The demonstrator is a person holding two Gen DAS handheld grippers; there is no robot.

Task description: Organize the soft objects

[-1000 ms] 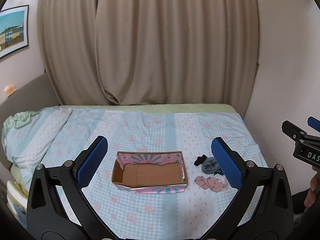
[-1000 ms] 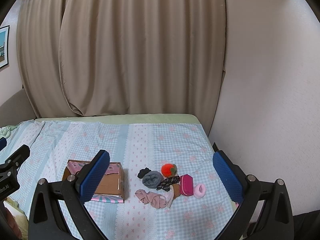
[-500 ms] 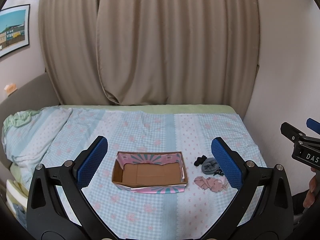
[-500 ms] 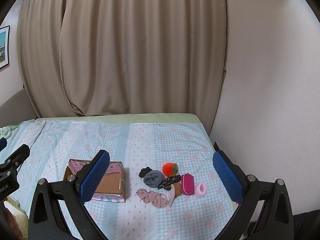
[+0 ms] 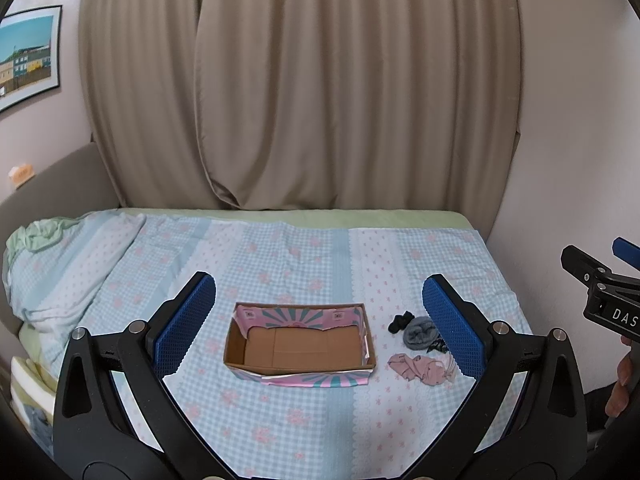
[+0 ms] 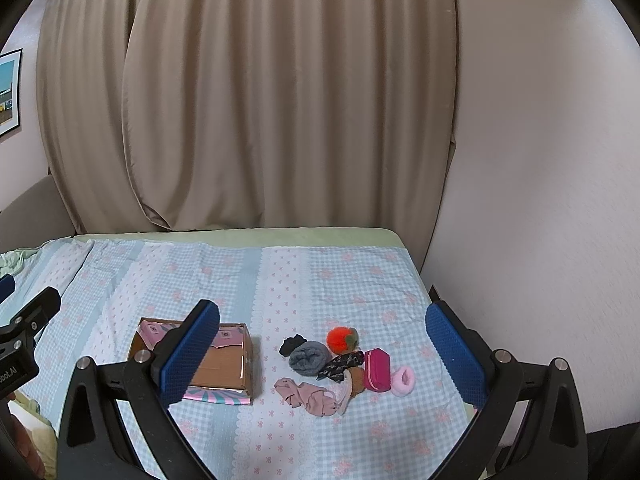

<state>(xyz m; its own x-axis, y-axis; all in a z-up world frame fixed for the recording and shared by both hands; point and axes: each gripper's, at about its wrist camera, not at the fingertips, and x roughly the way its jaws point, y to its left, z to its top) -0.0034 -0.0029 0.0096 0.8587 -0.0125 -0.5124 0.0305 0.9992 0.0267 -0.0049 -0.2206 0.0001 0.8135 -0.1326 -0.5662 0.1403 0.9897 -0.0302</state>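
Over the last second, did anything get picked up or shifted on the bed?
Nothing visibly changed. Both claws, left and right, remain open and empty above the bed, the cardboard box sits empty, and the pile of soft items lies untouched beside it.

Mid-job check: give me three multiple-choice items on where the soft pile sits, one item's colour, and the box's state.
1. Where does the pile of soft things lie relative to the open cardboard box?
A. inside it
B. on the bedspread to its right
C. on the pillow

2. What colour is the fluffy pom-pom?
A. orange-red
B. blue
C. white

3. What is the box's state?
A. closed
B. full of socks
C. open, nothing seen inside

Answers: 1 B, the rolled grey sock and crumpled pink cloth rest on the checked bedspread right of the box. 2 A, it shows orange-red. 3 C, the left wrist view shows its bare cardboard floor.
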